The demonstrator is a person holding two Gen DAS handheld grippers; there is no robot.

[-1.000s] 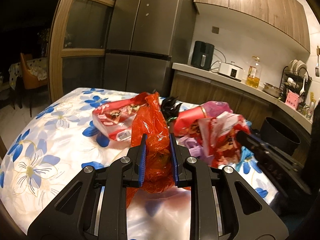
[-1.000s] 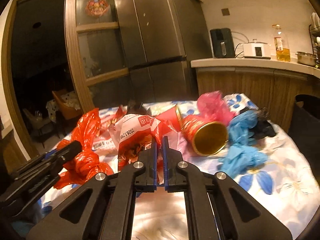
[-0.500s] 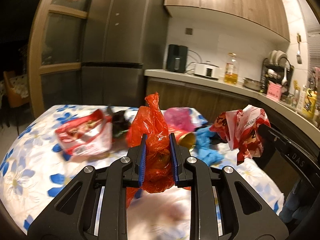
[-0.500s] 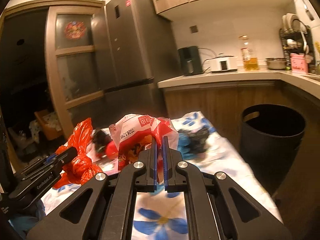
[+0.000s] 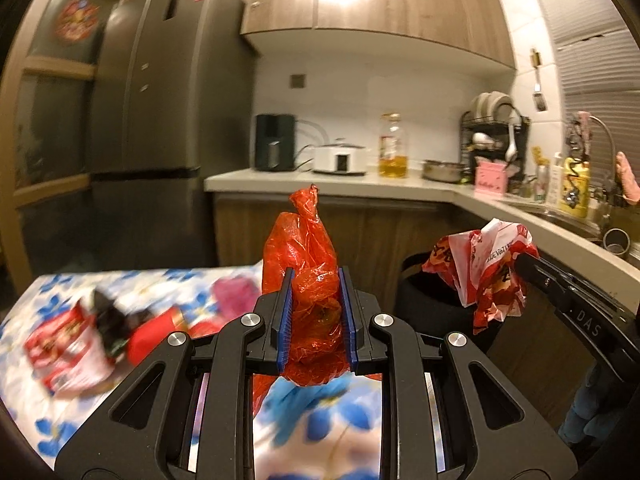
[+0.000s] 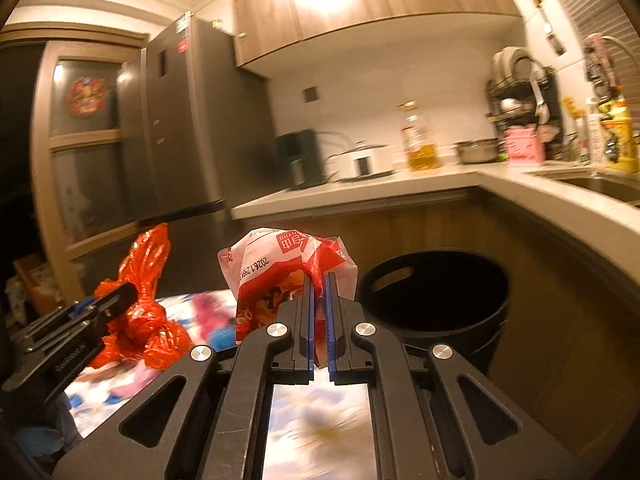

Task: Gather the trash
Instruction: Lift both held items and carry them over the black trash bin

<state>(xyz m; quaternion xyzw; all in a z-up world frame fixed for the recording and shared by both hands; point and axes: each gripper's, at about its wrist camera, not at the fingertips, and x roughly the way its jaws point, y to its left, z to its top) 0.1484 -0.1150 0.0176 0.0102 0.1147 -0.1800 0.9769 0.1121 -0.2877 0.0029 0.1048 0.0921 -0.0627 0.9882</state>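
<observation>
- left gripper (image 5: pixel 316 316) clamped on orange plastic bag (image 5: pixel 308 256), held up off the floral table (image 5: pixel 48 408)
- right gripper (image 6: pixel 319 320) pinched tight on red-white snack wrapper (image 6: pixel 280 268), black bin (image 6: pixel 436 296) just ahead to its right
- step: carry both to bin; get each fully over the rim before opening (light plastic may cling to pads)
- more trash left on table: red packet (image 5: pixel 64 352), blurred

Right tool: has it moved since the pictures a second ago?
Yes. The right tool, shut on the snack wrapper, has swung from over the table toward the black bin, now just ahead to its right.
</observation>
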